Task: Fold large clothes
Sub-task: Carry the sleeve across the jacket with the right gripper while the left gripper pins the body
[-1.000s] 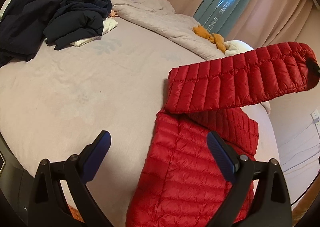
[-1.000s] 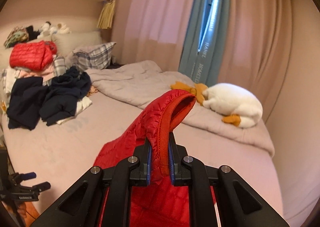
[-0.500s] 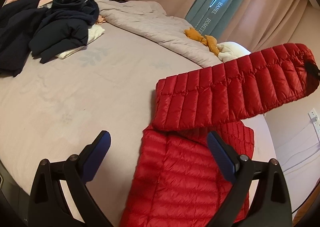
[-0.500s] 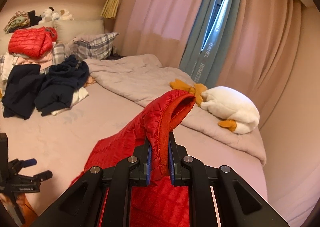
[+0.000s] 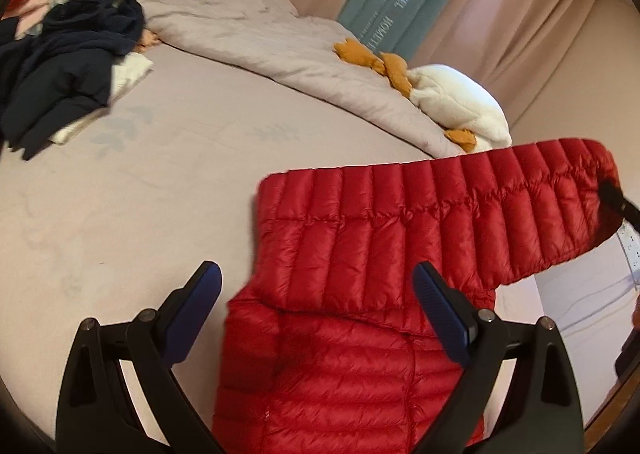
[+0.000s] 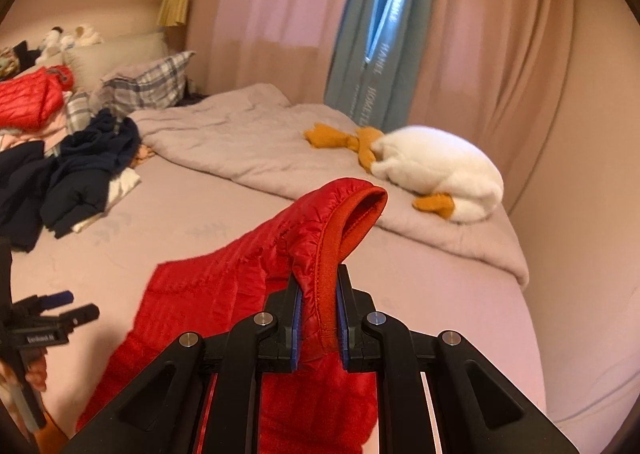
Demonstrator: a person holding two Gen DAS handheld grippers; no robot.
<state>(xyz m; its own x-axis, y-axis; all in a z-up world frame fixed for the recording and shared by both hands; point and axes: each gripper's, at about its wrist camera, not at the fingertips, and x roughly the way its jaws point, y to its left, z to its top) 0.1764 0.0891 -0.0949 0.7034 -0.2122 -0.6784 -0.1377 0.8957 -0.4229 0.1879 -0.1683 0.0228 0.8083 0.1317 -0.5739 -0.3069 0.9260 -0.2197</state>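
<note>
Sleeve of a red puffer jacket lifted over the bed, one gripper clamped, one free.

The left gripper (image 5: 316, 306) hung with its jaws wide apart and empty above the one red jacket (image 5: 344, 374), which lay on the bed (image 5: 160, 182); to the right, its sleeve (image 5: 460, 214) was raised, cuff pinched in the right gripper (image 6: 318, 310). The shell looked light, soft and slippery, so the cuff hem or a seam seemed the safest hold. Behind lay one dark clothes pile (image 5: 60, 74) and one white plush toy (image 5: 456, 106).

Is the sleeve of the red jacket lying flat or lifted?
Lifted: the right gripper pinches the sleeve cuff above the red jacket.
</note>
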